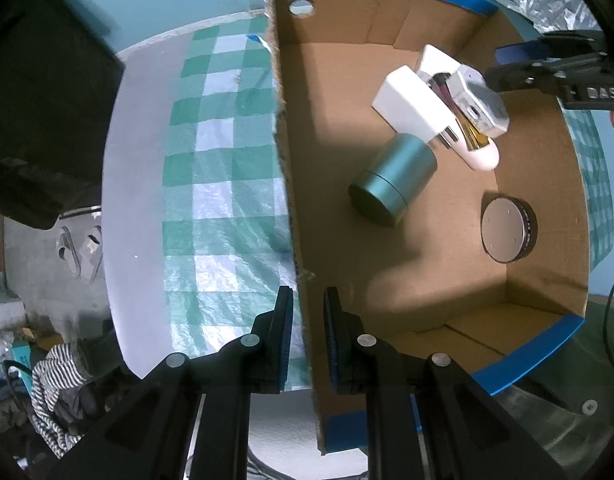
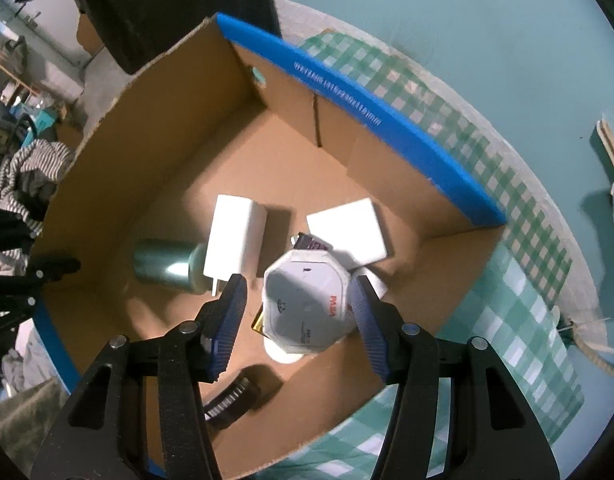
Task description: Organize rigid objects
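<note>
Several rigid things already lie inside the cardboard box in the left wrist view: a teal metal canister on its side near the middle of the box floor, a white charger block touching its far end, a round metal disc by the box's right wall, and a pale octagonal box on a small pile toward the far right corner. The left gripper straddles the box's left wall, one jaw outside and one inside, with a narrow gap either side of the cardboard; I cannot tell whether it presses on the wall. The right gripper reaches in from the right edge of that view, just beside the octagonal box. The box sits on a worktop covered by green-checked cloth, close to its near edge.

From the right wrist view, the right gripper is spread wide, its jaws on either side of the octagonal box with clear gaps, holding nothing. That box rests on the pile beside a white square block, the charger and the canister.

Judging by this, the sorting looks well advanced: everything visible is in the box, and no loose item shows on the cloth.
</note>
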A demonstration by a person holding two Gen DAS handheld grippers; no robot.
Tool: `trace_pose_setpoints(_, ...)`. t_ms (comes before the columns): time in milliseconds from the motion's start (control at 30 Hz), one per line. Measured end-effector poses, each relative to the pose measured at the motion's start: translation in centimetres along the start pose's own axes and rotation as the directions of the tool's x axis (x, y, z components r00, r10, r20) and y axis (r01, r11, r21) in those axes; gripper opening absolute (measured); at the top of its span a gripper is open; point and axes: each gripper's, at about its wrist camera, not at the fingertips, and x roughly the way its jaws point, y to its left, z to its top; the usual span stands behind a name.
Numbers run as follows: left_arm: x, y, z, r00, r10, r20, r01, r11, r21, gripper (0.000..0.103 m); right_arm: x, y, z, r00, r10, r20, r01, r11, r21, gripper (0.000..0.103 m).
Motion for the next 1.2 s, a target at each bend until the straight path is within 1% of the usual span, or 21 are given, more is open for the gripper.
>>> trace_pose_setpoints(100, -0.6, 0.2, 0.1, 1.0, 0.01, 0.018, -0.01, 1.0, -0.018, 0.015, -1.7, -0.2, -0.2, 0.999, 0.008, 0.032, -0.009, 1.0, 0.021, 0.057)
trace_pose_setpoints(167, -1.0, 0.3, 0.2, 0.999, 0.016, 0.03, -0.016, 1.0, -0.026, 0.015, -2.7, -0.4, -0.3, 0.999, 0.01, 0.049, -0.011, 0.999, 0.037, 0.063)
trace_pose_setpoints(367, -2.3, 0.3, 0.5, 0.997, 0.038, 0.067, -0.035, 0.999, -0.042, 0.015, -6.7, -1.8, -1.5, 0.991, -0.002, 0.136, -0.015, 0.993, 0.119, 0.063)
trace_pose_setpoints(533, -3.8, 0.1, 0.7, 0.993, 0.049, 0.105, -0.042, 0.997, -0.065, 0.015, -10.2, -3.6, -3.2, 0.977, -0.067, 0.202, 0.023, 0.977, 0.214, 0.063)
trace_pose_setpoints(667, -5.3, -0.4, 1.1, 0.989, 0.054, 0.137, -0.043, 0.996, -0.081, 0.015, -13.2, -4.9, -4.9, 0.958, -0.116, 0.263, 0.036, 0.956, 0.292, 0.064)
trace_pose_setpoints(733, -6.3, -0.8, 1.4, 0.987, 0.059, 0.151, -0.047, 0.995, -0.083, 0.017, -14.3, -5.3, -5.6, 0.951, -0.139, 0.277, 0.048, 0.949, 0.312, 0.065)
trace_pose_setpoints(800, -7.8, -1.5, 1.7, 0.98, 0.066, 0.188, -0.052, 0.995, -0.082, 0.031, -15.6, -5.7, -6.6, 0.94, -0.167, 0.297, 0.059, 0.938, 0.341, 0.066)
trace_pose_setpoints(867, -9.3, -2.2, 2.0, 0.971, 0.069, 0.23, -0.054, 0.996, -0.071, 0.033, -16.7, -6.2, -7.7, 0.935, -0.17, 0.311, 0.043, 0.925, 0.377, 0.066)
trace_pose_setpoints(933, -10.8, -3.1, 2.3, 0.962, 0.068, 0.264, -0.054, 0.997, -0.061, 0.04, -17.6, -6.7, -8.8, 0.928, -0.178, 0.328, 0.031, 0.913, 0.407, 0.066)
trace_pose_setpoints(1000, -12.2, -3.7, 2.5, 0.951, 0.072, 0.3, -0.056, 0.997, -0.06, 0.057, -18.5, -7.0, -9.8, 0.919, -0.208, 0.334, 0.048, 0.902, 0.429, 0.066)
trace_pose_setpoints(1033, -13.0, -4.2, 2.6, 0.943, 0.074, 0.324, -0.059, 0.997, -0.058, 0.061, -18.9, -7.1, -10.2, 0.915, -0.225, 0.334, 0.06, 0.897, 0.438, 0.066)
trace_pose_setpoints(1100, -14.3, -4.9, 2.7, 0.925, 0.094, 0.369, -0.078, 0.995, -0.059, 0.074, -19.7, -7.3, -11.1, 0.906, -0.256, 0.338, 0.079, 0.885, 0.458, 0.066)
trace_pose_setpoints(1133, -15.1, -5.6, 2.7, 0.912, 0.112, 0.395, -0.096, 0.994, -0.06, 0.077, -20.0, -7.4, -11.5, 0.901, -0.267, 0.342, 0.084, 0.881, 0.466, 0.066)
trace_pose_setpoints(1167, -15.5, -5.9, 2.6, 0.905, 0.115, 0.409, -0.101, 0.993, -0.056, 0.081, -20.5, -7.5, -12.0, 0.894, -0.284, 0.346, 0.094, 0.874, 0.476, 0.066)
trace_pose_setpoints(1200, -16.1, -6.4, 2.5, 0.893, 0.116, 0.434, -0.104, 0.993, -0.052, 0.081, -20.7, -7.5, -12.3, 0.89, -0.294, 0.347, 0.1, 0.87, 0.482, 0.066)
